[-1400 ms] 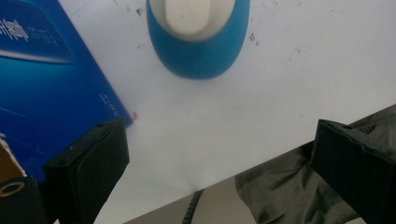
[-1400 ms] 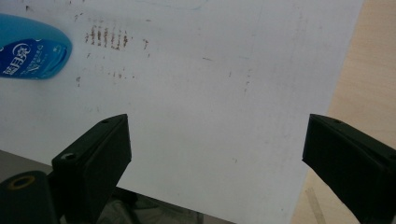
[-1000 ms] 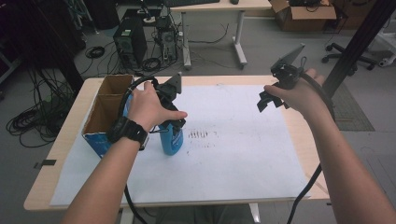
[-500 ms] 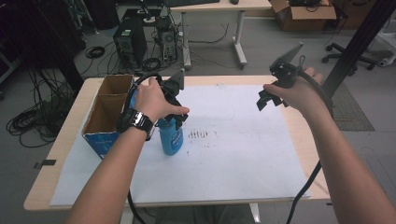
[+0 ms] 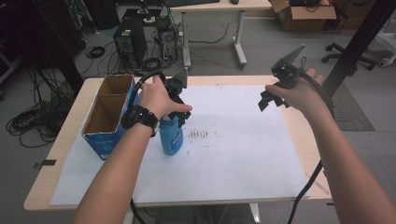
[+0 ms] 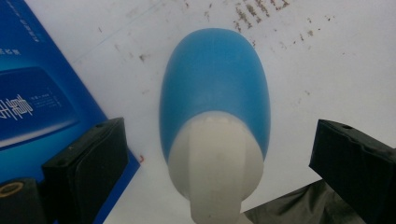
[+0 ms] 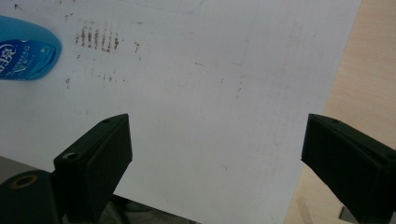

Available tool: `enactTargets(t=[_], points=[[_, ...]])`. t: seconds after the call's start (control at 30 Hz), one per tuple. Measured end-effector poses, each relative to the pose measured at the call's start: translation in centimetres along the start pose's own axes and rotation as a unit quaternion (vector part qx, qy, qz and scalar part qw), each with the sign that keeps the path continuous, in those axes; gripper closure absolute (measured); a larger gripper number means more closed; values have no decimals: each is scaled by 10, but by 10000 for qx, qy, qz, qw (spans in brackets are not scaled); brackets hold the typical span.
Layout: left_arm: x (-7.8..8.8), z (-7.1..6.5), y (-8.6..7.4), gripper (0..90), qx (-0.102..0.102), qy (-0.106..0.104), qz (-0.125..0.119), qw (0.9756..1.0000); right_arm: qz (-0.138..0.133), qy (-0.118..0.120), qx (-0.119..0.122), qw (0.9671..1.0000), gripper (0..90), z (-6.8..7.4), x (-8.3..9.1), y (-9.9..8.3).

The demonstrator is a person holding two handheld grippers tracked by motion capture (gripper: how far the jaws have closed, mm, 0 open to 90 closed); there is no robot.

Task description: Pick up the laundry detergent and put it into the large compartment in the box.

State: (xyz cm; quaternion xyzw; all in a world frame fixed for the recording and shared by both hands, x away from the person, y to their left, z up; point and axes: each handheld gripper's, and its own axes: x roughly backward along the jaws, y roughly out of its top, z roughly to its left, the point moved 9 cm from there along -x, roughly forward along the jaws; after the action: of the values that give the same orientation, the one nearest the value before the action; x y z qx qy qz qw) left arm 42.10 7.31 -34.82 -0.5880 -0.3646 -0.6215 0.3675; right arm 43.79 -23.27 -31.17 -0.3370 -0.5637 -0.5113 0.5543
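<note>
From the high view, I see my left gripper (image 5: 180, 109) poised directly over a blue bottle (image 5: 170, 137) that stands upright on the white paper sheet (image 5: 243, 140), just beside an open blue cardboard box (image 5: 105, 119). My right gripper (image 5: 273, 95) hangs in the air well apart, over the sheet's far right part, so the left one is far nearer the bottle.

In the left gripper view, I look straight down the bottle's long axis: its pale cap (image 6: 215, 158) sits between my two black jaws, which stand wide apart, neither touching it. The bottle seems a little nearer the left jaw, though the angle makes this hard to judge.

In the right gripper view, my jaws are spread over bare paper, with the bottle (image 7: 25, 49) far off at the upper left.
</note>
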Motion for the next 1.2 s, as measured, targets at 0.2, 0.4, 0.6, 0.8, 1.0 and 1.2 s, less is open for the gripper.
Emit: enactTargets(t=[0.2, 0.4, 0.6, 0.8, 1.0, 1.2], points=[[-5, -1, 1, 50, -42, 52, -13, 10000, -13, 21, -3, 10000, 87, -2, -2, -2], [-12, 0, -1, 51, -49, 97, 36, 9999, -6, 18, -12, 10000, 89, -4, -4, -3], [-18, -1, -1, 52, -55, 109, 79, 9999, 5, 27, -10, 10000, 89, -4, -6, -4], [-24, -1, -2, 52, -45, 102, 108, 9999, 8, 36, -28, 10000, 90, -6, -9, -5], [-29, -2, -3, 52, -61, 135, 139, 9998, 19, 40, -34, 10000, 91, -6, -10, -6], [-30, -1, -3, 57, -42, 167, 123, 9998, 25, 40, 2, 10000, 92, -5, -12, -6]])
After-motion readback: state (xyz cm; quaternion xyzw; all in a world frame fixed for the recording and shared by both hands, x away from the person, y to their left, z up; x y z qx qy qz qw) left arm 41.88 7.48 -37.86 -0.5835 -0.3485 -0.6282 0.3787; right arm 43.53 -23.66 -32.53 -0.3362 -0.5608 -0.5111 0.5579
